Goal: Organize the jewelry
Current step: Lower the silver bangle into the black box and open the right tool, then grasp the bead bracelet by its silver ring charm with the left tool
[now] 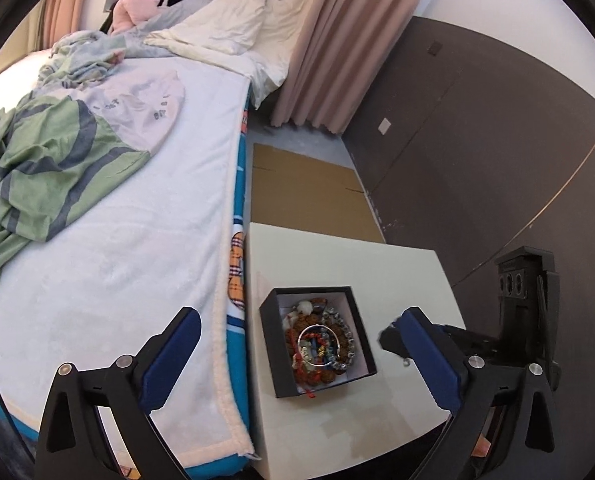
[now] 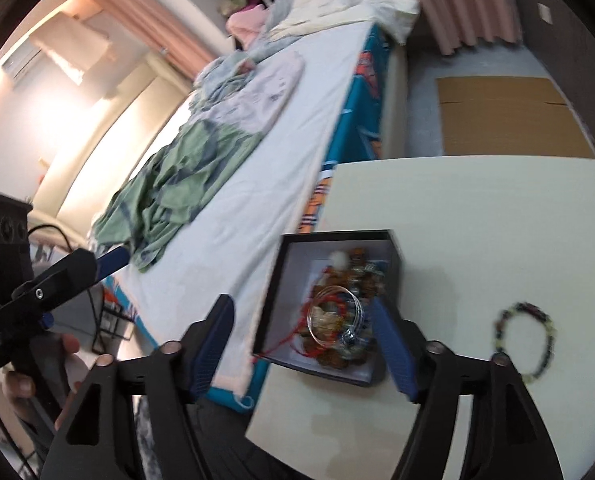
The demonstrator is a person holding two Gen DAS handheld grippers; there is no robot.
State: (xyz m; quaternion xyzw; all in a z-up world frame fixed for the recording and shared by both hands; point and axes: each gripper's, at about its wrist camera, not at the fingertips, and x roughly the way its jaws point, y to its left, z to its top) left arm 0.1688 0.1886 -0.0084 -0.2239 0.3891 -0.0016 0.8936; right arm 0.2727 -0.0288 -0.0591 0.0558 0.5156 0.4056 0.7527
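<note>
Both tongs, the left tongs (image 1: 297,344) and the right tongs (image 2: 303,344), are hanging spread and empty over the black box (image 2: 394,264) of heaped jewelry (image 2: 337,320) on the tabletop (image 2: 497,220), since I am judging one beaded bracelet (image 2: 526,342) lying outside, right of the box, needs collecting next.

Left gripper (image 1: 297,342): black plastic frame, 2 fingers with blue ribbed pads (image 1: 173,356), silver round screws at the finger pivots. Right gripper (image 2: 303,346): same build, black arms, blue ribbed pads (image 2: 213,344), metal pivot screws. Right gripper seen from the left view shows a black block with 3 round holes. Bare-skinned left hand (image 2: 37,384) on a black handle, thin black cable alongside.
</note>
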